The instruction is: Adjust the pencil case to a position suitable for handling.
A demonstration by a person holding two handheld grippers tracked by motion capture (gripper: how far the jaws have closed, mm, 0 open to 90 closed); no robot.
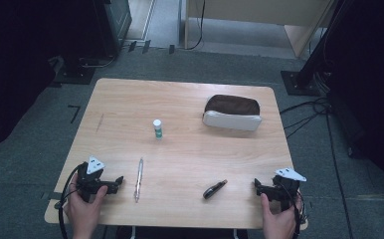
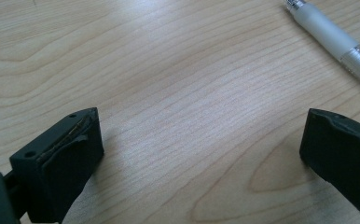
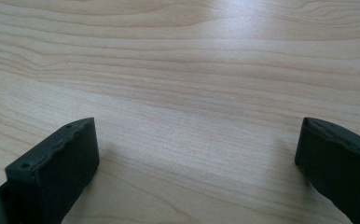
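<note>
High view: a person's two hands rest at the near edge of a pale wood-grain table [image 1: 130,99], each holding a black two-jaw gripper. The left gripper [image 1: 116,182] lies at the near left, its jaws wide apart with nothing between them; the right gripper [image 1: 257,186] sits at the near right, jaws equally wide and empty, pointing left across the table. Just right of the left gripper lies a slim pen [image 1: 139,178], its long axis running near to far, barely tilted. In the left gripper view the pen [image 2: 336,39] shows a smooth white barrel and a clear, ribbed section, crossing the far right corner beyond the jaw tips and apart from them. Left of the right gripper lies a small dark, elongated object [image 1: 214,189], angled far-right to near-left; what it is cannot be told. At mid-table a small white bottle [image 1: 157,128] with a green label stands upright. Far right sits a rounded pouch [image 1: 232,113], brown on top, pale along its near side.
</note>
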